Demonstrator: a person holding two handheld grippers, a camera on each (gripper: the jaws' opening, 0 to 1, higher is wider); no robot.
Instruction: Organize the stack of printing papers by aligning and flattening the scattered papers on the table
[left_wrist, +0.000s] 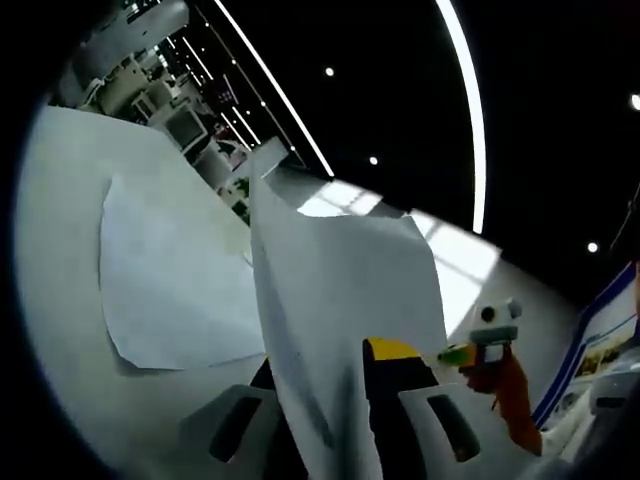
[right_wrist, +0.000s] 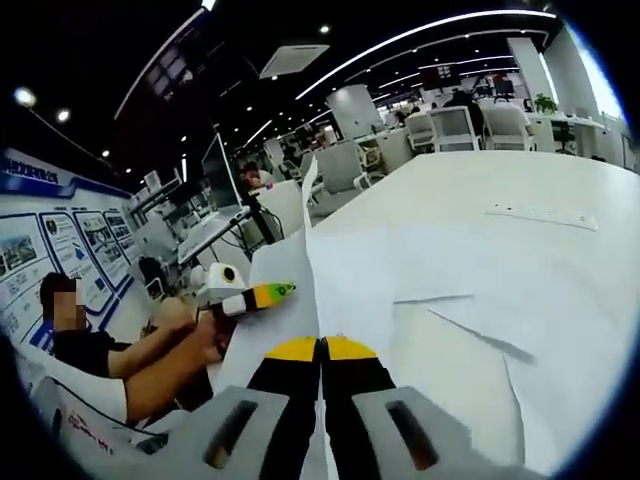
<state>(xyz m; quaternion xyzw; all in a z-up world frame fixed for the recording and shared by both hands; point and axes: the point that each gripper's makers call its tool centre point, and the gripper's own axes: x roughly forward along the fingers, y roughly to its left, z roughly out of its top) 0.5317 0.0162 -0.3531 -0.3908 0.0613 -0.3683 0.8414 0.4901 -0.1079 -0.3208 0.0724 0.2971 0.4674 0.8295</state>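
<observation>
Here, in the left gripper view, the left gripper (left_wrist: 335, 400) has its two jaws pressed onto a sheet of paper (left_wrist: 340, 290), which rises edge-on from between them and stands almost upright in front of the camera, its upper corner bending over toward the right. Beyond that gripper and to the left of its jaws, a second sheet (left_wrist: 170, 290) lies flat on the white table (left_wrist: 60, 200), well apart from the held one. To the right of the jaws the right gripper (left_wrist: 490, 350) comes into that view, with an orange body and a green and yellow tip near the held sheet's right edge; whether it touches the paper there cannot be told. In the right gripper view, the right gripper (right_wrist: 321, 350) has its yellow-tipped jaws closed together on the near edge of a paper sheet (right_wrist: 380, 260) that rises thin and edge-on ahead of them. More loose papers (right_wrist: 470, 350) lie overlapping on the table (right_wrist: 560, 190) to the right of these jaws, their edges out of line. To the left of the jaws the left gripper (right_wrist: 262, 293) shows, held by a person's hand (right_wrist: 190, 325), its tip just beside the raised sheet.
</observation>
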